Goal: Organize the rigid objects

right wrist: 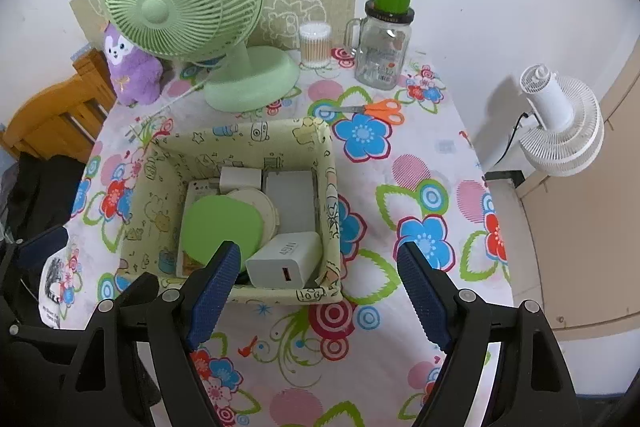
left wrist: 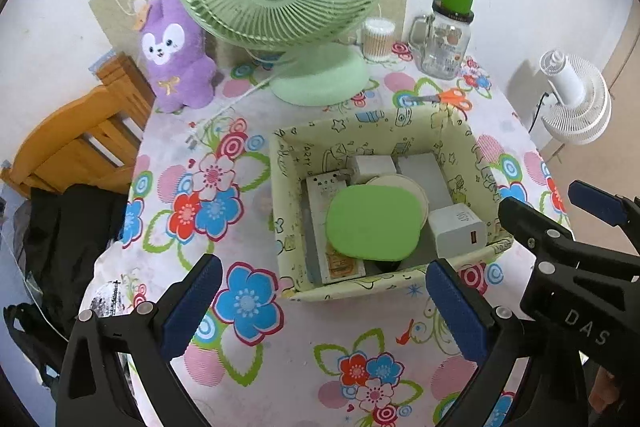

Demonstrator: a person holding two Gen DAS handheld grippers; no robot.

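The patterned box (right wrist: 240, 223) sits mid-tabletop (right wrist: 420, 187), its long axis running toward the green fan (right wrist: 180, 3), holding a white charger (right wrist: 284, 259) and green lid (right wrist: 220, 223). Both the left gripper (left wrist: 324, 307) and right gripper (right wrist: 316, 291) hover with fingers spread, empty; open tabletop lies right of the box.

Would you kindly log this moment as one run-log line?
left gripper: open, empty | right gripper: open, empty | storage box: holds charger, green lid | scissors: on table

1. I read "45W" on the white charger (right wrist: 285, 259) lying in the basket (right wrist: 329, 163).
2. I read "DAS" on the right gripper (left wrist: 538, 201)'s black body in the left wrist view.
3. I make out "PARTY" printed on the basket's inner wall.
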